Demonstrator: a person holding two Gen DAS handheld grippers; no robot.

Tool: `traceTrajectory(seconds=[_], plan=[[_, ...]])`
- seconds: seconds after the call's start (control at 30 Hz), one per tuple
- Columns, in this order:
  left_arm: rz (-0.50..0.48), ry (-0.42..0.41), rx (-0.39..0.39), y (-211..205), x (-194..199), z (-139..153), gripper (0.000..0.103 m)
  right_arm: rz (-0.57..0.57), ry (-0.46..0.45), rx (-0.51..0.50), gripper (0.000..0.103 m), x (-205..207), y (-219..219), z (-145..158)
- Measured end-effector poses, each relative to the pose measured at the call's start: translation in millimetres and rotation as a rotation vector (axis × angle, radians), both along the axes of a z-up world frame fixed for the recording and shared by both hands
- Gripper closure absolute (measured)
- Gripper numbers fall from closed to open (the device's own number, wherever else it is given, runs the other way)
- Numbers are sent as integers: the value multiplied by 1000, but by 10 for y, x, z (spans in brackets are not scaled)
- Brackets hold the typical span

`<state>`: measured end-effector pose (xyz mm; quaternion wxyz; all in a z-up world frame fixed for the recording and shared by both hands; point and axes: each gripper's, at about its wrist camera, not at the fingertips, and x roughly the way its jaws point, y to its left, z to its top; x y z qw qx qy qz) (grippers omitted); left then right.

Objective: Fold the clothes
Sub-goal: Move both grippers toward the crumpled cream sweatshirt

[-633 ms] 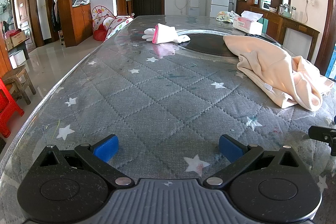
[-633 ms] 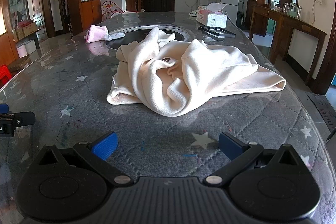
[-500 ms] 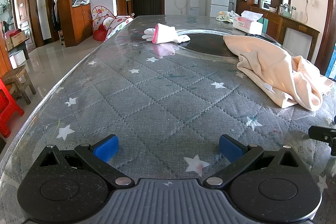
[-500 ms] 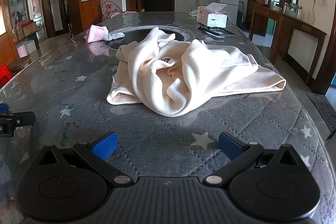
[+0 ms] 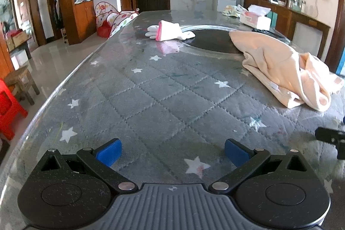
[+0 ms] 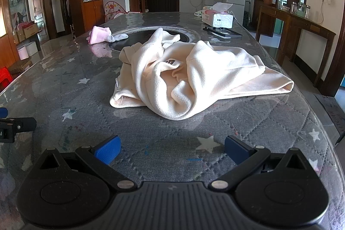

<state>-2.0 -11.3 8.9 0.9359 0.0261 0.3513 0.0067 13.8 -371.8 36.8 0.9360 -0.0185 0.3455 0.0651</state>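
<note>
A crumpled cream fleece garment [image 6: 189, 77] lies in a heap on the grey star-quilted table [image 6: 151, 143], straight ahead of my right gripper [image 6: 171, 149], which is open and holds nothing. In the left wrist view the same garment [image 5: 280, 66] sits off to the right, well ahead of my left gripper [image 5: 172, 151], also open with only tabletop between its blue pads. A folded pink-and-white cloth [image 5: 169, 30] rests further back by a dark round inset [image 5: 213, 44].
A tissue box [image 6: 217, 17] and a flat black frame [image 6: 222, 31] stand at the far right of the table. The table's left edge [image 5: 54, 98] drops to the floor beside a red stool [image 5: 8, 109] and a wooden stool [image 5: 21, 81]. A wooden side table [image 6: 301, 25] lines the right wall.
</note>
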Motion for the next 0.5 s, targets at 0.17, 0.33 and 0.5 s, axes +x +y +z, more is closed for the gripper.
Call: traceTrajectory(seconds=[0.17,0.33,0.5], plan=[[-13,-8,21,-80,-67,79,0,9,6,3,0,-9,17,11],[-11,3,14,-145,-65,145,0,22,16,20,0,-64,1,47],[-23,26,29,-229,-61,172,0,32,1,30,0,-129,-11,113]])
